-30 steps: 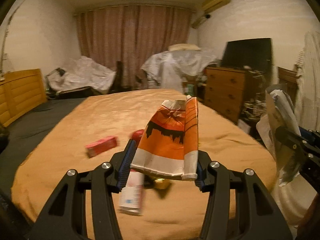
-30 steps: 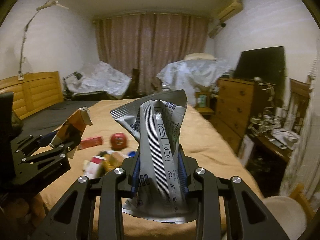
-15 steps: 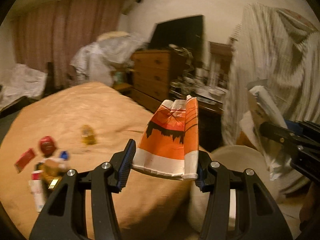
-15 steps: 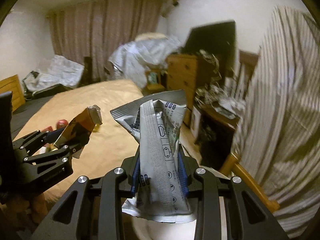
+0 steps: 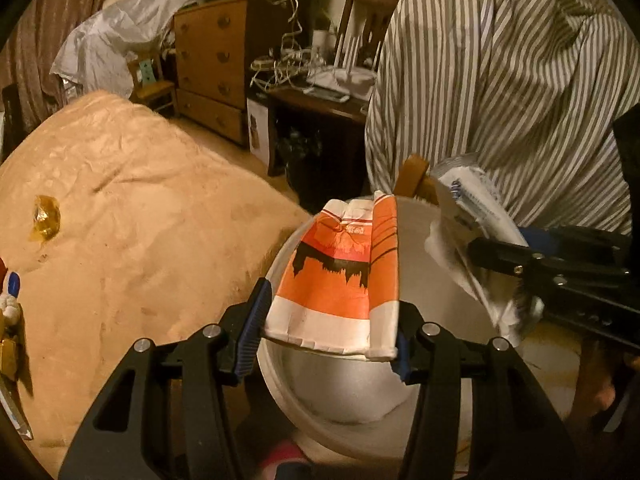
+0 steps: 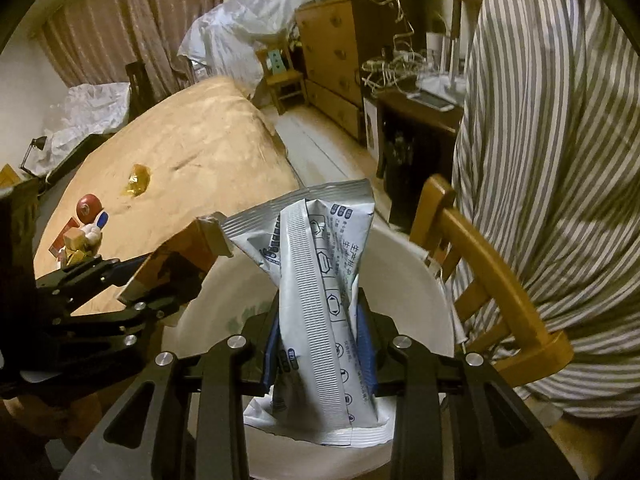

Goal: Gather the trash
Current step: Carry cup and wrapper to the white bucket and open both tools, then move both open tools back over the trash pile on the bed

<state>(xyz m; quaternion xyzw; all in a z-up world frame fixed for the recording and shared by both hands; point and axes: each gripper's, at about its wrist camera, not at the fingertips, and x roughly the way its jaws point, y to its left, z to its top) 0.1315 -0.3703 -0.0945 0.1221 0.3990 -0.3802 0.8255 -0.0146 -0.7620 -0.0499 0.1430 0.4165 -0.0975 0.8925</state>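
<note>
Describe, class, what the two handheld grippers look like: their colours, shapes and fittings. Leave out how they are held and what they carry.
The left gripper and the right gripper look alike: matt black angular frames with slotted cut-outs, round silver screw heads at the joints, and two fingers lined with ribbed blue pads. No cables or markings show. No sleeve or hand can be made out.

Dim bedroom; wooden dresser (image 6: 334, 54); curtains (image 6: 132, 16)
</note>
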